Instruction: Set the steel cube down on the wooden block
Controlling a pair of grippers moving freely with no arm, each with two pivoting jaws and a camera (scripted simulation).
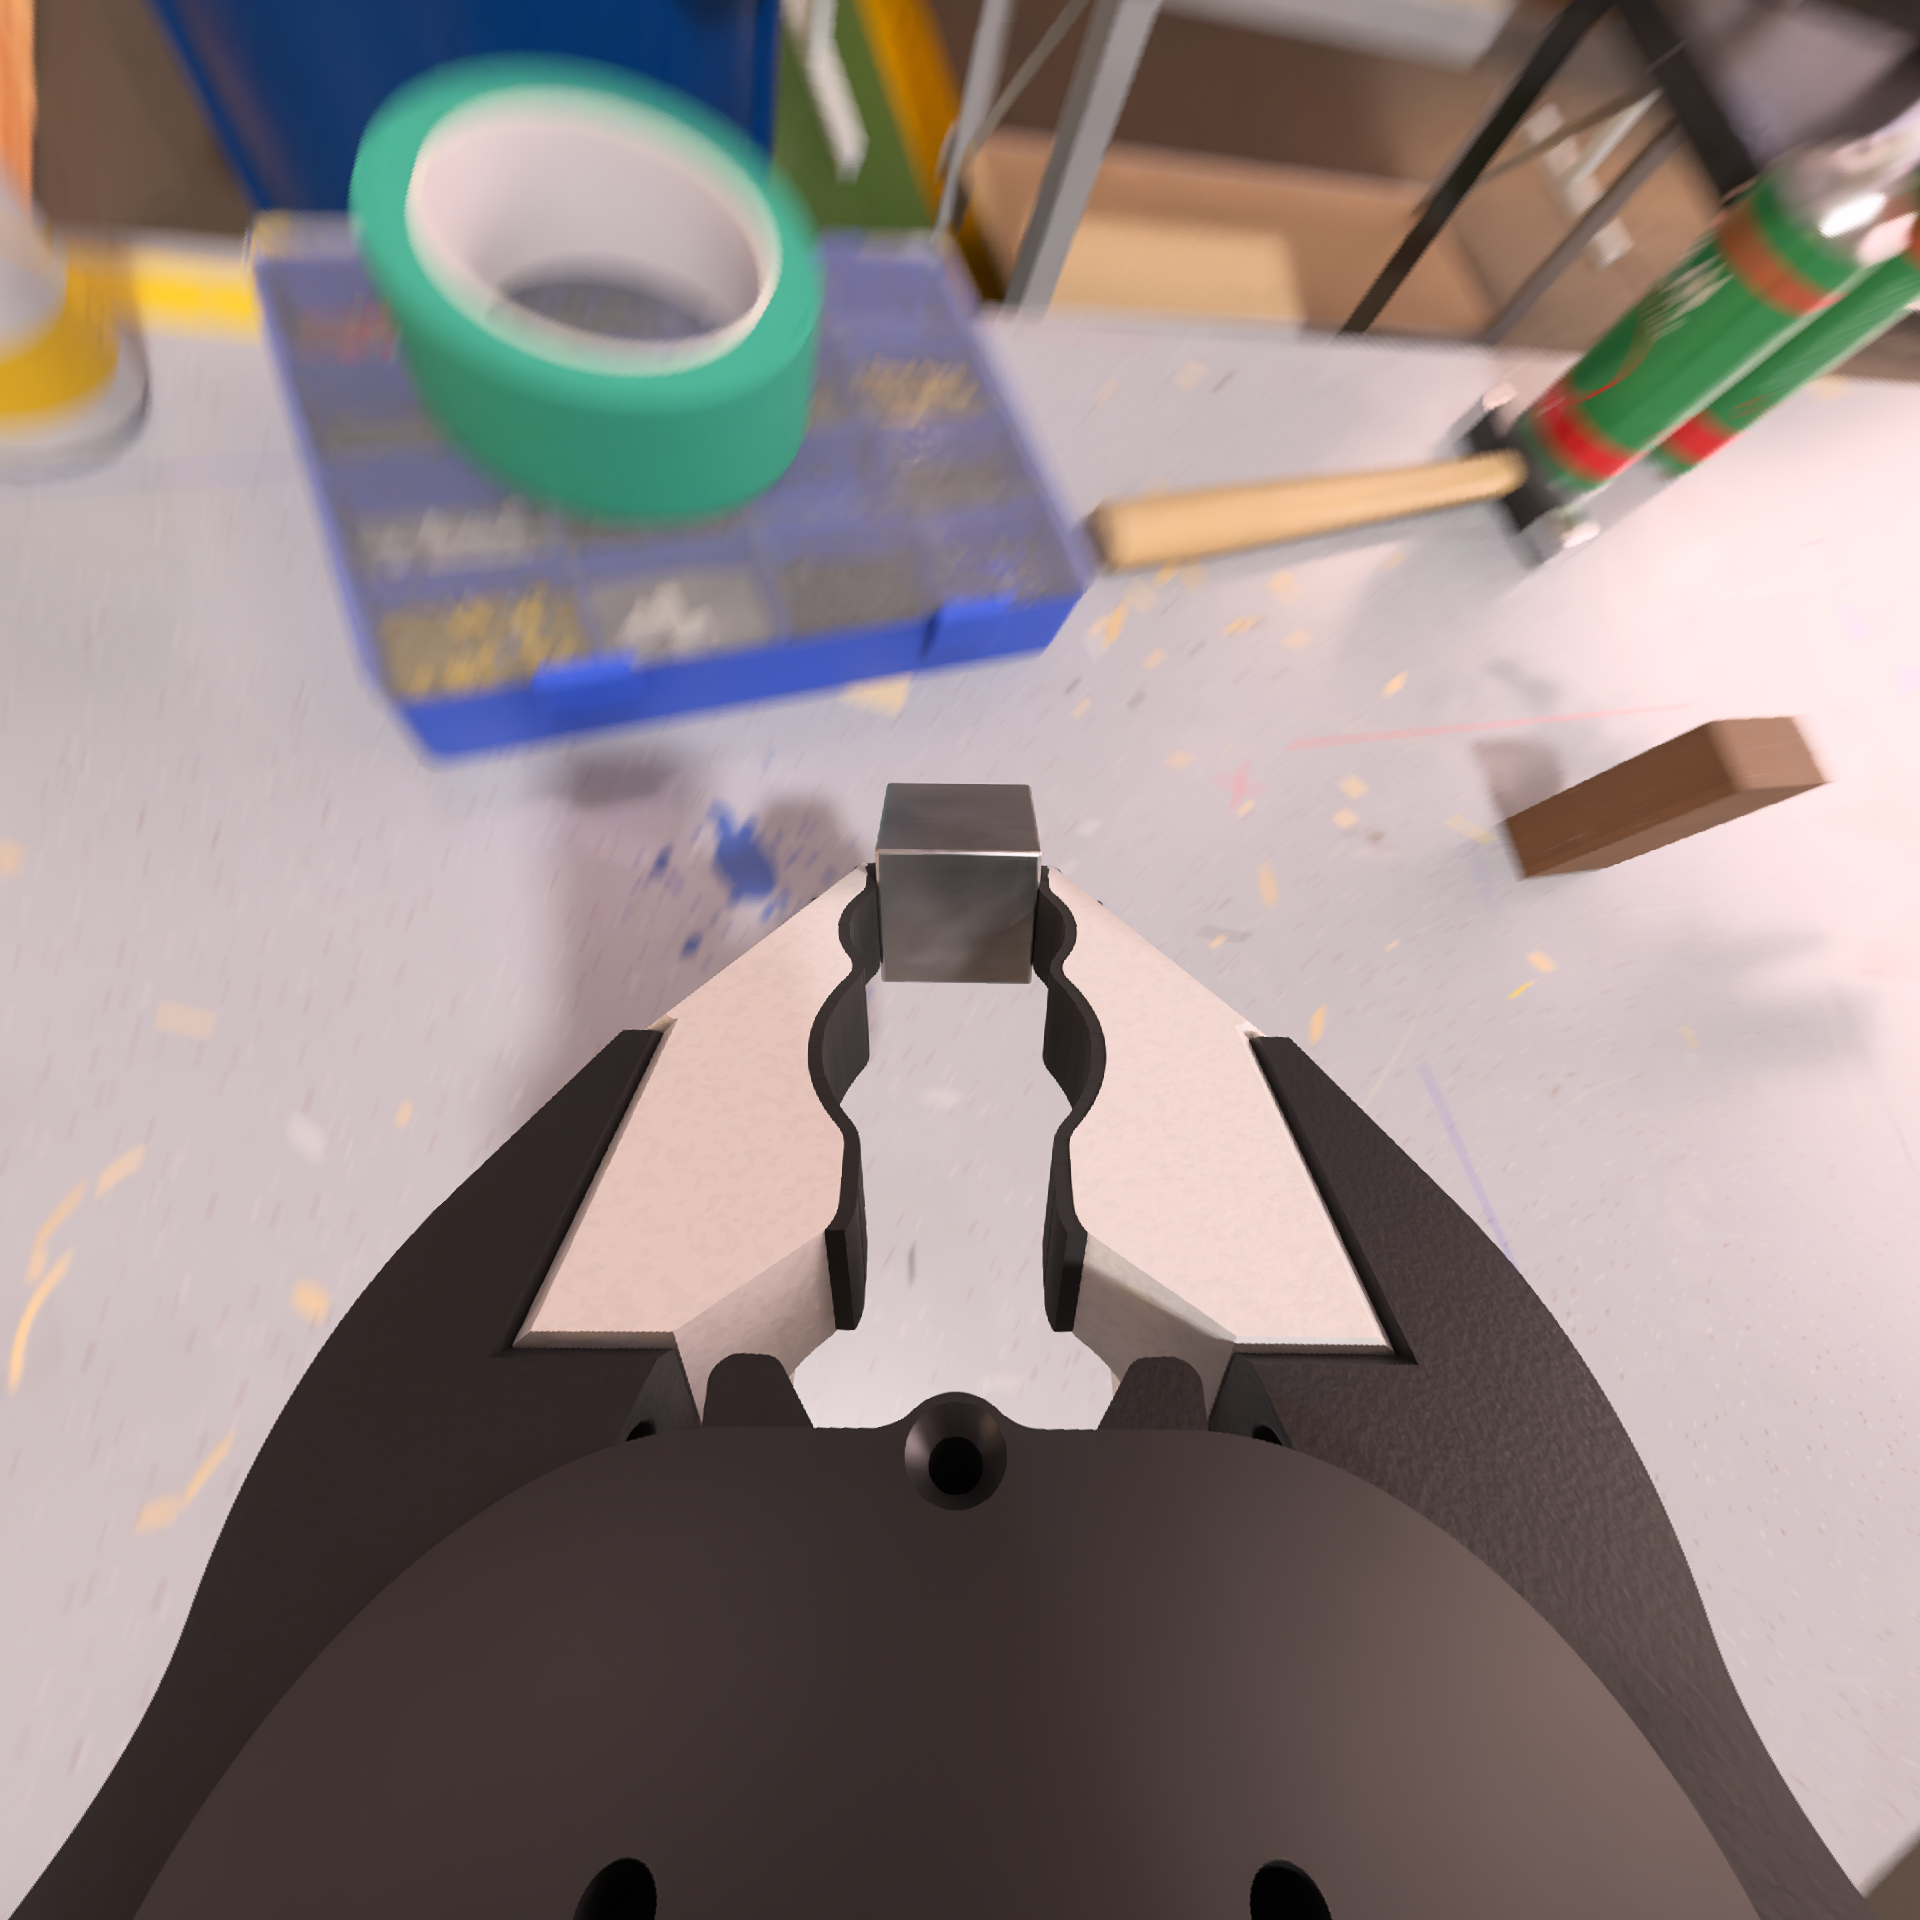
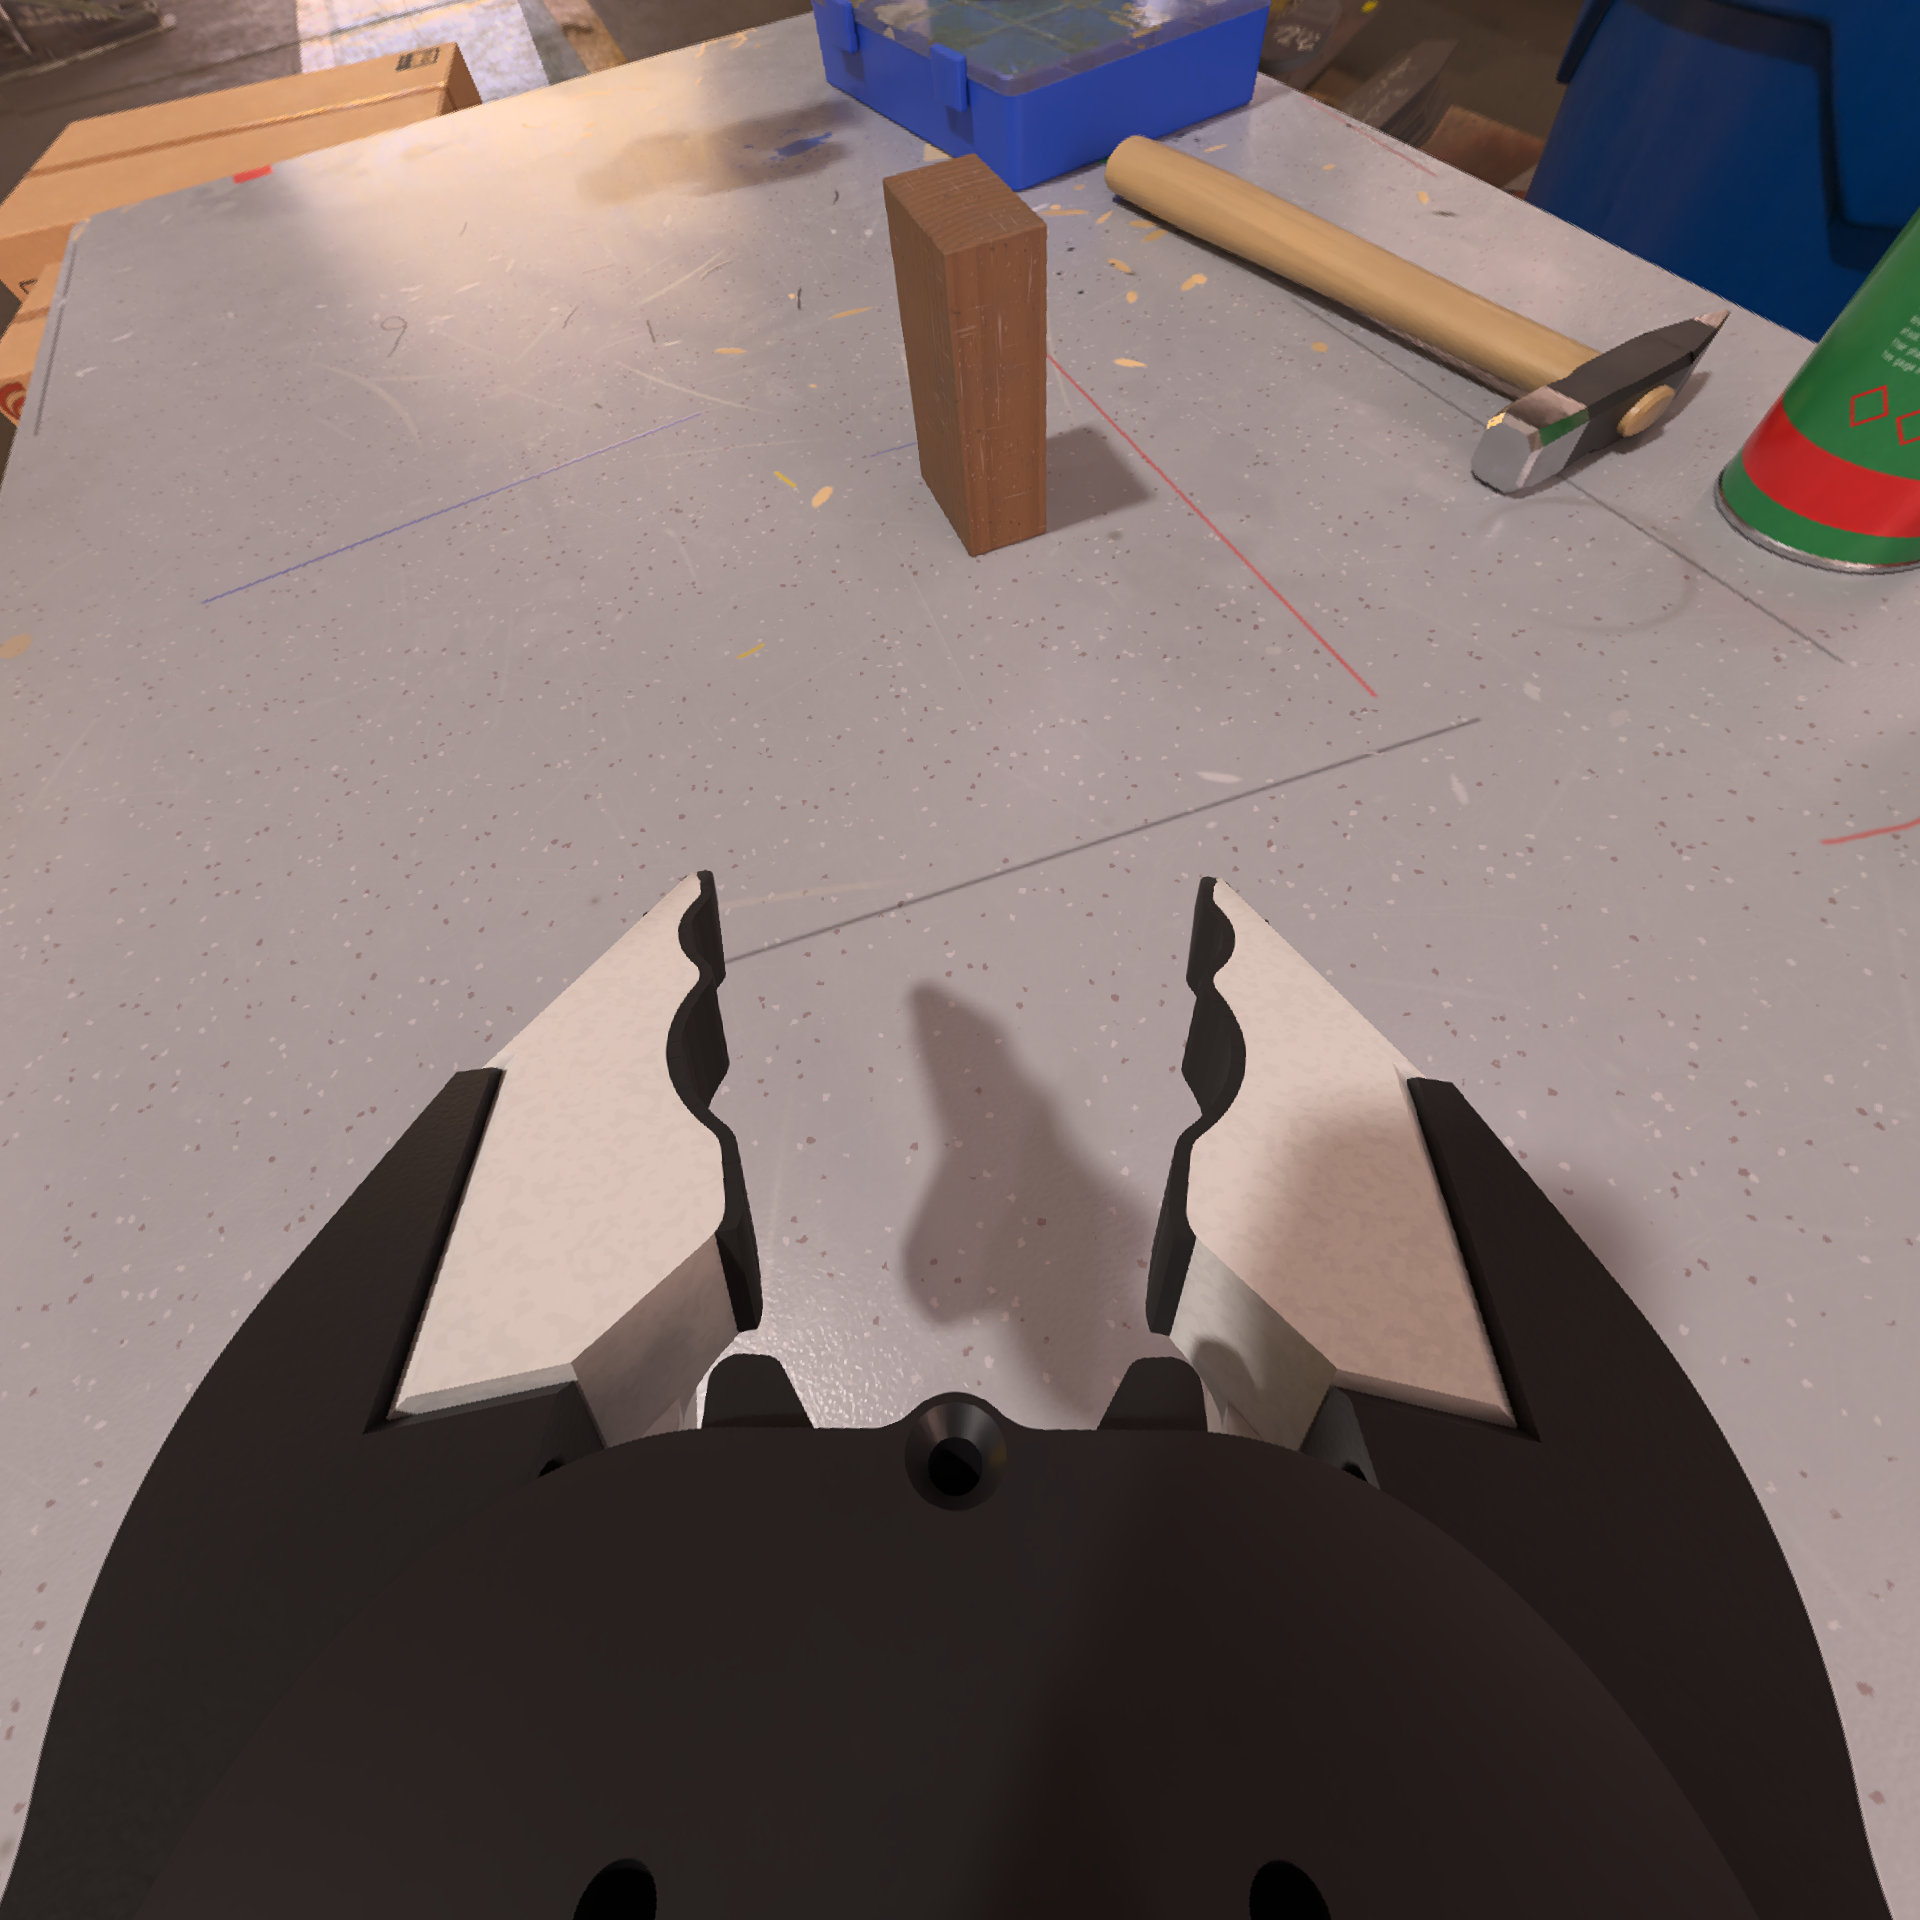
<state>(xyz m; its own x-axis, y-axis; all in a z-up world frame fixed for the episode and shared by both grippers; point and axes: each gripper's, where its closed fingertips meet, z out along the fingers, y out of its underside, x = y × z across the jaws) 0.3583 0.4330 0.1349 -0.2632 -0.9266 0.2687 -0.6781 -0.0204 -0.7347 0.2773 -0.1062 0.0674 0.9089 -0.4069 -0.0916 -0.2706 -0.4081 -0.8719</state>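
Observation:
My left gripper [image 1: 956, 883] is shut on the steel cube [image 1: 956, 883], held at its fingertips above the grey table. The wooden block [image 1: 1662, 795] lies to the right and farther off in the left wrist view, blurred. In the right wrist view the wooden block [image 2: 977, 353] is a brown oblong lying flat on the table, ahead of my right gripper [image 2: 951, 904]. The right gripper is open and empty, well short of the block.
A blue parts box [image 1: 665, 540] with a green tape roll [image 1: 592, 291] on it stands ahead on the left. A hammer [image 2: 1392, 301] lies beyond the block. A green and red can [image 2: 1849, 447] stands at the right. Cardboard boxes [image 2: 208, 145] sit past the table's left edge.

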